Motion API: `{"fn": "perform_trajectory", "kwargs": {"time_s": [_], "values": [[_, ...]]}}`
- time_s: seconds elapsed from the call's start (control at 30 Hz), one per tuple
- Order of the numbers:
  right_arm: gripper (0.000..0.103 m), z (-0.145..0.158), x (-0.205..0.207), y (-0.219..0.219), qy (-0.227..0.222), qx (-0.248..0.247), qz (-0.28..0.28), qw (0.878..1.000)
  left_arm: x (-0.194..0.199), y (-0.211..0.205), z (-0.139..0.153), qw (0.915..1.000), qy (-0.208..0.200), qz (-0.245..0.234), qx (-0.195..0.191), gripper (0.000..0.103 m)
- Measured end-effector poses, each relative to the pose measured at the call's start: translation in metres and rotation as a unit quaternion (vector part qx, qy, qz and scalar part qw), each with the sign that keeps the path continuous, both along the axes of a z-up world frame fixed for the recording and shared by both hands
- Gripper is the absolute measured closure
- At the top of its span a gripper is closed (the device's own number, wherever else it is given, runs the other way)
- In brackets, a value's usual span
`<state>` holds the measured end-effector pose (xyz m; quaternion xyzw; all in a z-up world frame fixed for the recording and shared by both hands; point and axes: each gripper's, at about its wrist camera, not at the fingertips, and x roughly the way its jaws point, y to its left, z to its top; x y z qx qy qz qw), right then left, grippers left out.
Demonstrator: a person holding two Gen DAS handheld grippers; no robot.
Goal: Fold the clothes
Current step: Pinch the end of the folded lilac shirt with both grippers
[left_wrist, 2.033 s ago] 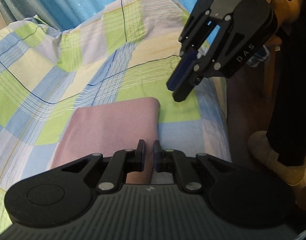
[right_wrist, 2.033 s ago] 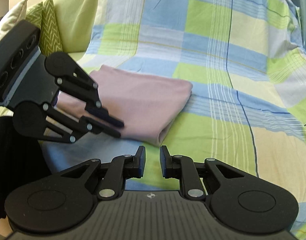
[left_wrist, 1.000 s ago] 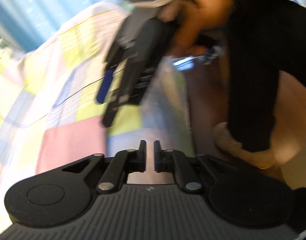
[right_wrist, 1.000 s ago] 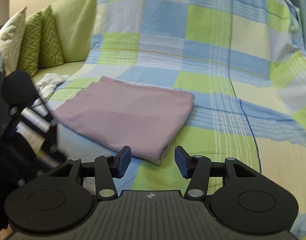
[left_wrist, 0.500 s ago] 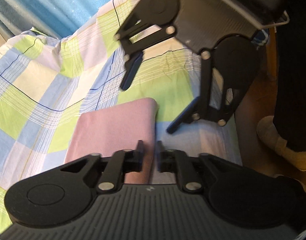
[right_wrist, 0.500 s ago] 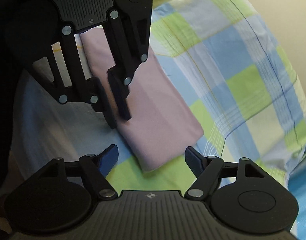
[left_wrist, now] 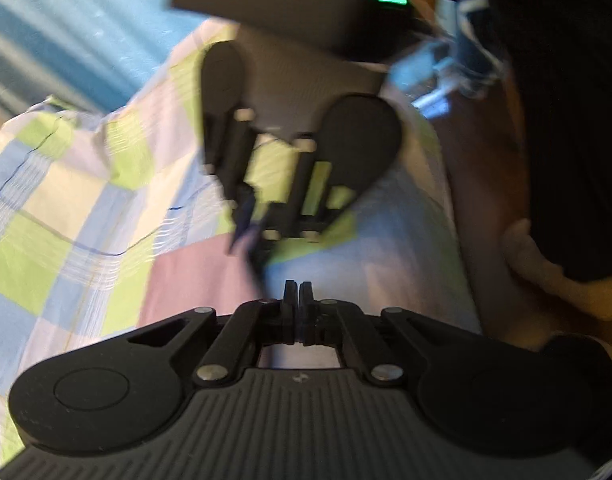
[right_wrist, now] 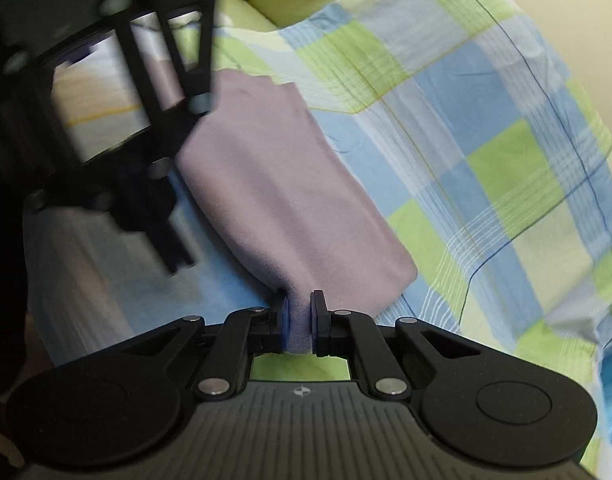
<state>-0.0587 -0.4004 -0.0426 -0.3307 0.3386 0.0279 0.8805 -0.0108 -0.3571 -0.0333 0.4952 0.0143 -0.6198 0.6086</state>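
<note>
Right wrist view: right gripper (right_wrist: 299, 312) clamped on near corner of folded mauve fleece cloth (right_wrist: 281, 184), spread ahead across checked green-and-blue bedsheet (right_wrist: 486, 152). Left gripper (left_wrist: 293, 300) pressed closed, empty, beside cloth's edge.

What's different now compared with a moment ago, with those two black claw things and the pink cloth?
The right gripper, open half a second ago, came down and shut on the near edge of the folded pink cloth. The left gripper stayed shut, holding nothing. The cloth remains folded on the checked sheet.
</note>
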Motion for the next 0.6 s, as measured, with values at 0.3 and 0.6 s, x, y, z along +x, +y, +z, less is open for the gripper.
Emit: {"fn": "perform_trajectory", "kwargs": {"time_s": [0.3,0.6], "values": [[0.096,0.022,0.01,-0.019,-0.016,0.119,-0.052,0.991,-0.027,0.012,0.012,0.9914,0.059,-0.101,0.06,0.103],[0.094,0.019,-0.002,-0.011,-0.009,0.107,-0.061,0.992,-0.007,0.008,-0.004,0.9897,-0.019,0.028,0.139,0.044]]}}
